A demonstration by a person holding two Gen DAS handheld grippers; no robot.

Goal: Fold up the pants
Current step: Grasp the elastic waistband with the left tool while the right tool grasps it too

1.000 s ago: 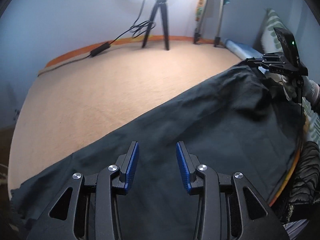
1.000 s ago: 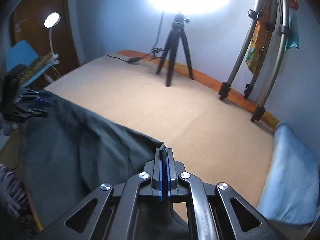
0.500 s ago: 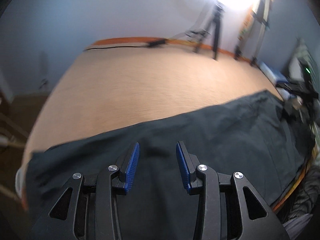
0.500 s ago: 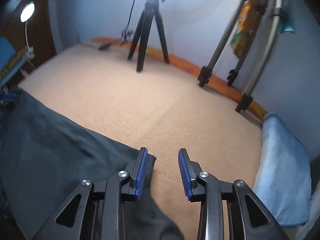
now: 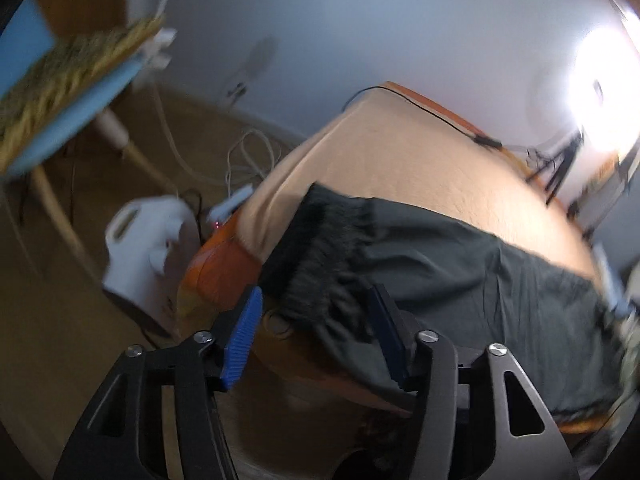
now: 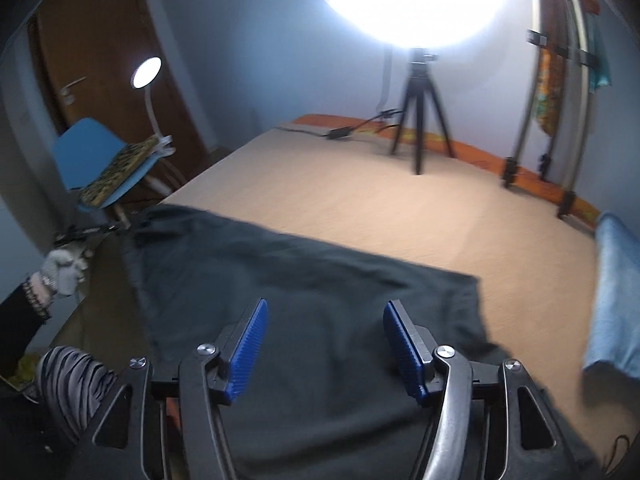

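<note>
Dark pants (image 6: pixel 320 300) lie spread along the near edge of the bed (image 6: pixel 380 208).
The left gripper (image 5: pixel 316 332) has just been opening, its fingers wide above the gathered waistband at the bed's corner (nothing pinched); the right gripper (image 6: pixel 324 344) has also just been opening, fingers wide over flat cloth.

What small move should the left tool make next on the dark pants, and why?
Probably ease the left tool down and close it on the bunched end of the pants. Its jaws have just been opening; they stand apart with that end between them, unpressed. The right tool is open too, so nothing holds the cloth.
</note>
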